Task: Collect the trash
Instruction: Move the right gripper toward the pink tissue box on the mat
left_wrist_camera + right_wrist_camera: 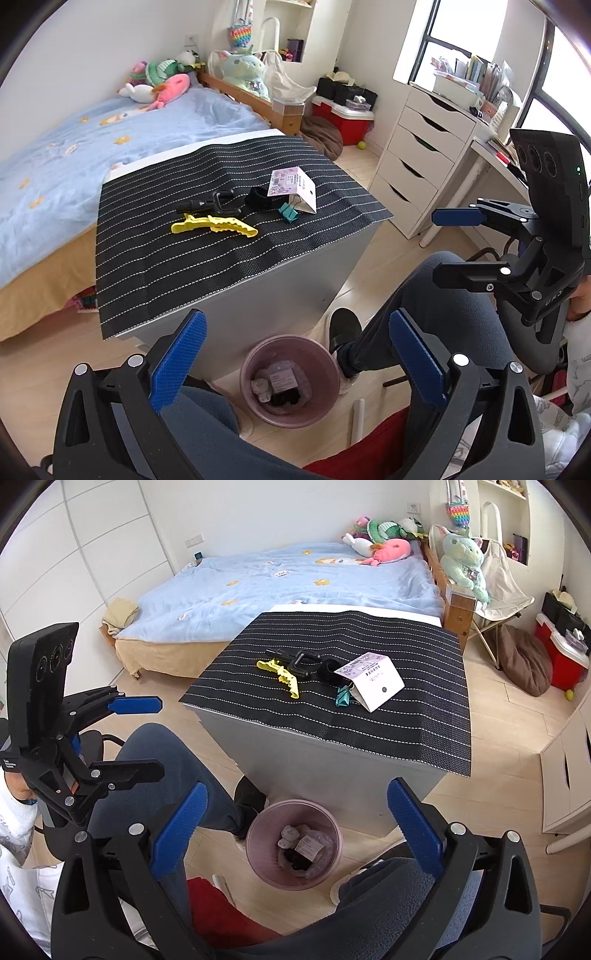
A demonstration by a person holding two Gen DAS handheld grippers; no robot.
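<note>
Left wrist view: the left gripper (291, 365) gapes empty over the bin (325, 406) at six o'clock, already holding scraps. Right wrist view: the right gripper (295, 840) is likewise spread and empty; the paper packet (373, 686) lies uncollected on the mat (406, 720) at twelve o'clock.

- looked like a kid's bedroom at home; bed (295, 579) had a light blue quilt
- plush toys (384, 539) sat piled at its head
- white drawer unit (421, 162) stood beside the window (469, 26)
</note>
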